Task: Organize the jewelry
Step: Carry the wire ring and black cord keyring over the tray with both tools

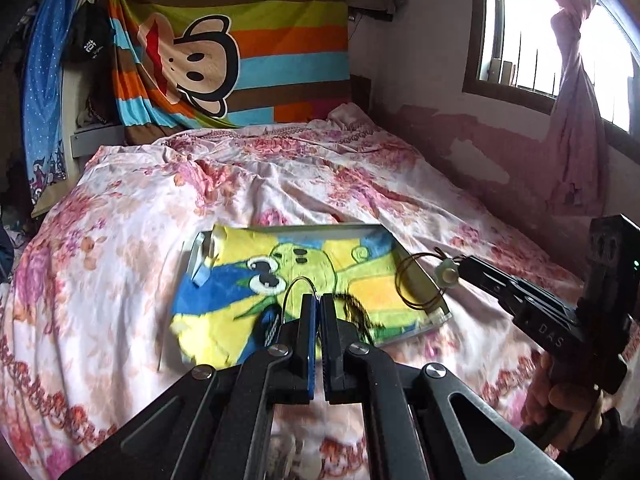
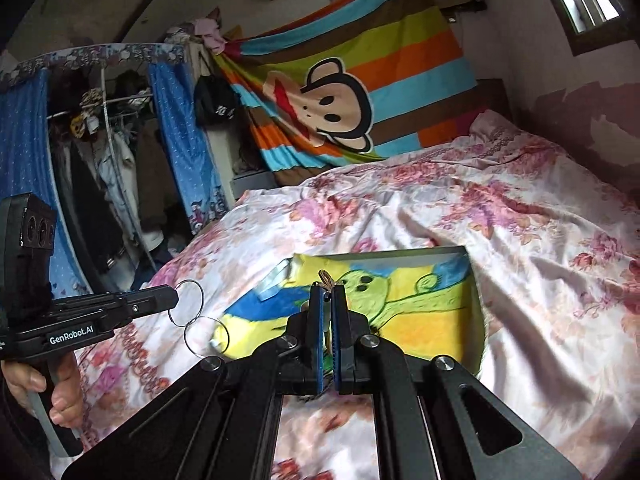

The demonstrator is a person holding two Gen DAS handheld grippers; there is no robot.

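Progress looks early: left claw (image 2: 176,298) pinches linked silver wire hoops (image 2: 192,312), right claw (image 1: 460,266) grips a brown cord bracelet with pale flower charm (image 1: 420,284), both hanging over the shallow grey tray lined with yellow cartoon cloth (image 1: 424,312); nothing's in it yet.

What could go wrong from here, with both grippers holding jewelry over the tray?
1. The left gripper pinches only the top of the linked silver rings; the lower ring hangs free and could snag or swing past the tray.
2. The right gripper holds the gold wire bracelet by its pale charm, right at the tray's edge; released there, it might slide onto the floral bedsheet.
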